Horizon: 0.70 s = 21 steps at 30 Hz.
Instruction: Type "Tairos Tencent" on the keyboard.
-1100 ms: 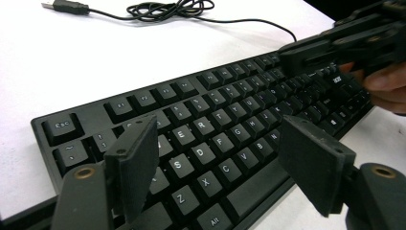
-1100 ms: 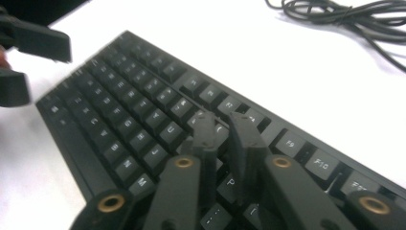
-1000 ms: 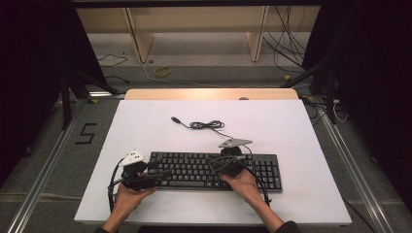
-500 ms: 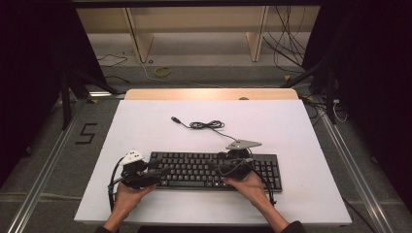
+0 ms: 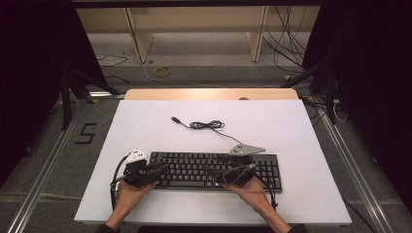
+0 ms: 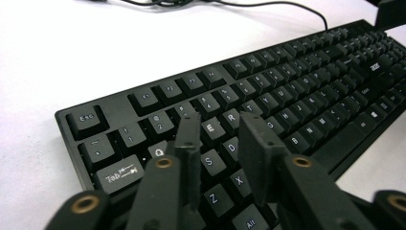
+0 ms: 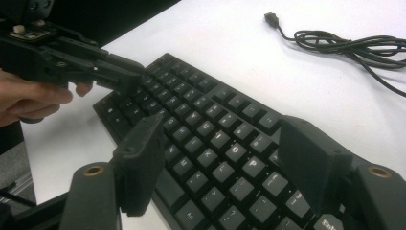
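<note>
At 6 o'clock on the white table lies the keyboard; left gripper over its W/E keys (narrow gap), right gripper spread wide above it.

Black keyboard with white key legends lies on a white bench; its coiled cable is black, and both claws are black too.

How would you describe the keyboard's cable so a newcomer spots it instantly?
Start at the white table and find the black keyboard near its front edge. Behind it, a thin black cable runs from the keyboard's back edge into a loose coil. It ends in a free plug, connected to nothing.
</note>
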### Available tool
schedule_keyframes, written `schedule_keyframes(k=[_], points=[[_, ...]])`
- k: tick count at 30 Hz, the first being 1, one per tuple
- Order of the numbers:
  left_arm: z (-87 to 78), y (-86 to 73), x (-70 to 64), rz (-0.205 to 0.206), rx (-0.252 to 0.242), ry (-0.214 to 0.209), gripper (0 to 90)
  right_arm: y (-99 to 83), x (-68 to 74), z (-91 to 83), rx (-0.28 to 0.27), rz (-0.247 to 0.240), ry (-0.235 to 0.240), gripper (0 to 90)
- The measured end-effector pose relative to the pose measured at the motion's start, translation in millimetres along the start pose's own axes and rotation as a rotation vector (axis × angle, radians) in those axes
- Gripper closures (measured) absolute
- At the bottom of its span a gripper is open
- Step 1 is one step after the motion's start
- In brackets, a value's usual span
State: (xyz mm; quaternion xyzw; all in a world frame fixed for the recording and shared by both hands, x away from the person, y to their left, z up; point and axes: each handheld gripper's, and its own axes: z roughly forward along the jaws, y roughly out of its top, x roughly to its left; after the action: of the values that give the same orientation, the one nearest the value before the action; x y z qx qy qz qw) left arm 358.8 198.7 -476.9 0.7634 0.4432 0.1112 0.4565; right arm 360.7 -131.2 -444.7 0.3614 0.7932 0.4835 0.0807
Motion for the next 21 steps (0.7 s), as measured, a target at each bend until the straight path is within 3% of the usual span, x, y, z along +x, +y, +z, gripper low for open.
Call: schedule_keyframes(k=[11, 21], points=[[4.9, 1.8, -1.0, 0.023, 0.044, 0.003, 86.3, -7.5, 3.1, -6.6, -0.008, -0.011, 0.003, 31.2], [9.6, 4.1, 0.1, 0.026, 0.090, 0.009, 89.0, -11.9, 6.4, -12.6, -0.015, -0.020, 0.007, 29.5]])
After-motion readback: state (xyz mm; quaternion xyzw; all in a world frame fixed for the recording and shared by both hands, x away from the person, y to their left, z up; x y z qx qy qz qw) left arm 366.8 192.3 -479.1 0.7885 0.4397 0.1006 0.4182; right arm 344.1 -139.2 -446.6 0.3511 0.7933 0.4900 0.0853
